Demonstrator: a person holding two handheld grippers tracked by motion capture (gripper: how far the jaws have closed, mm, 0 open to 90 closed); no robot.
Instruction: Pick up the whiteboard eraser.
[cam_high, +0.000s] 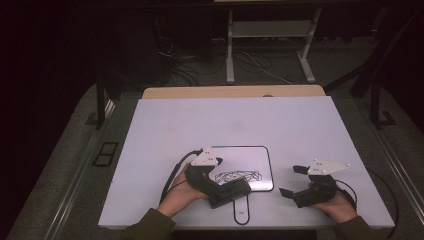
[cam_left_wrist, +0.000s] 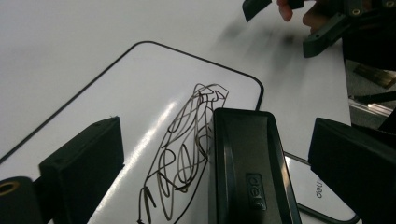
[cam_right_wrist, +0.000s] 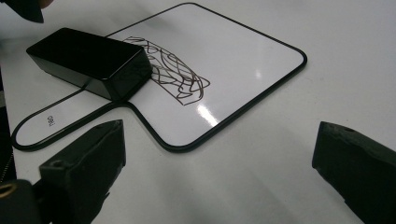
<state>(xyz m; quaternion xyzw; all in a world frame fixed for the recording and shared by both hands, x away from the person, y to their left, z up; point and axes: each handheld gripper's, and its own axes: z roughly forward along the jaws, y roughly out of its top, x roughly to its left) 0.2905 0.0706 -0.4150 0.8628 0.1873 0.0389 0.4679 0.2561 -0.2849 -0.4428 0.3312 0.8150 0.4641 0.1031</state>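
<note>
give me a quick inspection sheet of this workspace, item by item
surface: white table, flat and mostly bare
job's things: small whiteboard lying flat with a dark scribble on it; black eraser resting on the whiteboard beside the scribble, near the handle end
clutter: nothing seen
grippers: left hand-held gripper open, its jaws either side of the eraser and not touching it; right hand-held gripper open, held over bare table to the right of the whiteboard
cables: black cable trailing from the left hand-held gripper; loose wires on the floor beyond the table
surroundings: dark room, white frame legs behind the table
</note>
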